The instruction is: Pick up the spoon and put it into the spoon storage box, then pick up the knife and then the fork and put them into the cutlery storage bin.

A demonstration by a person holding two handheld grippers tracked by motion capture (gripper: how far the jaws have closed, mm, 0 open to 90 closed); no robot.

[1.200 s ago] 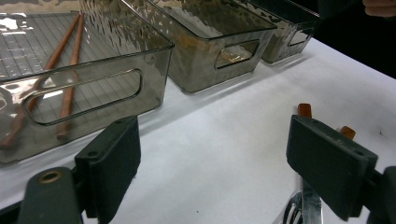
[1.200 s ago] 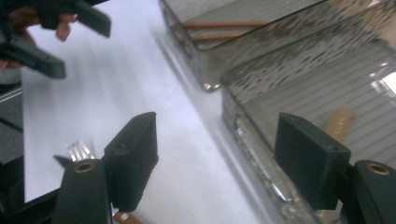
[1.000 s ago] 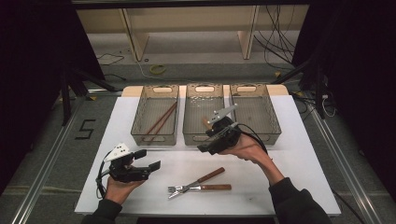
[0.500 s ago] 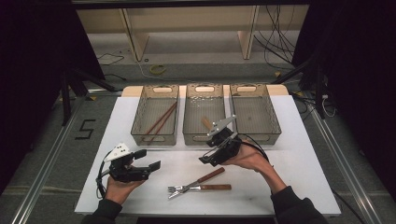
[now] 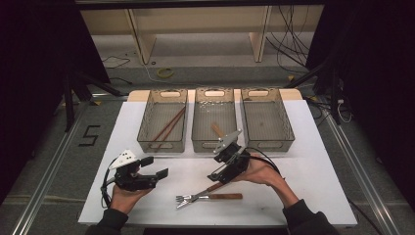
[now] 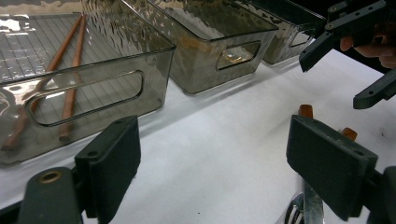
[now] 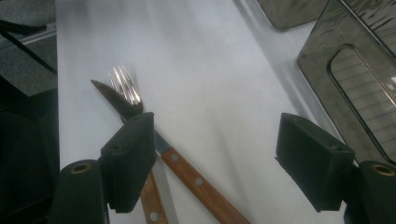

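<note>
The right tool [image 5: 216,175] has dropped from the trays toward the bench's near edge, jaws spread and empty, above the crossed knife [image 7: 184,165] and fork [image 7: 125,86]. Both look stiff, light and slippery; their wooden handles offer the surest hold.

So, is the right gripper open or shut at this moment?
Open. The right gripper has its two black jaws wide apart with bare white table between them, above the knife and fork; the pads press on nothing.
</note>
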